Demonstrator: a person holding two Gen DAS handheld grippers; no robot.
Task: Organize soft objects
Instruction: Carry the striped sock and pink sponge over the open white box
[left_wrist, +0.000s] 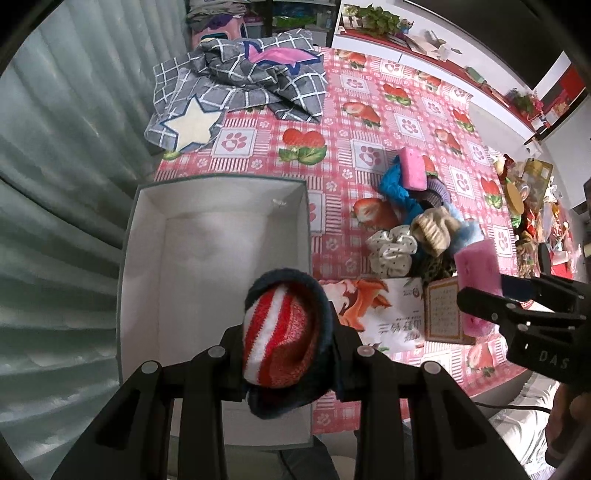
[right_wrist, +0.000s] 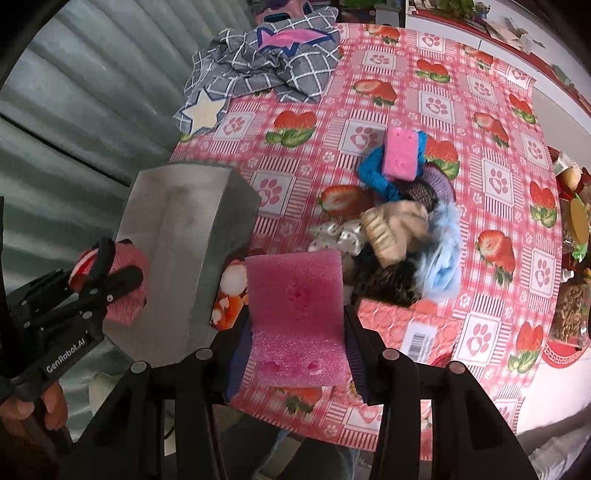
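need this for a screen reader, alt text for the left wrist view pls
The left gripper holds a red-and-white striped sock in its jaws above an open white box. Right of the box, more soft items are piled on a strawberry-print tablecloth.

soft pile (right_wrist: 402, 236) blurred, box (right_wrist: 192, 236) floor hidden

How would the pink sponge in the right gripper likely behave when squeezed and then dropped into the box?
The pink sponge looks porous, so it is probably light and springy. It bends into a fold between the right gripper fingers, so it likely gives under pressure. Its flat, blocky shape suggests that it would land in the box without rolling.
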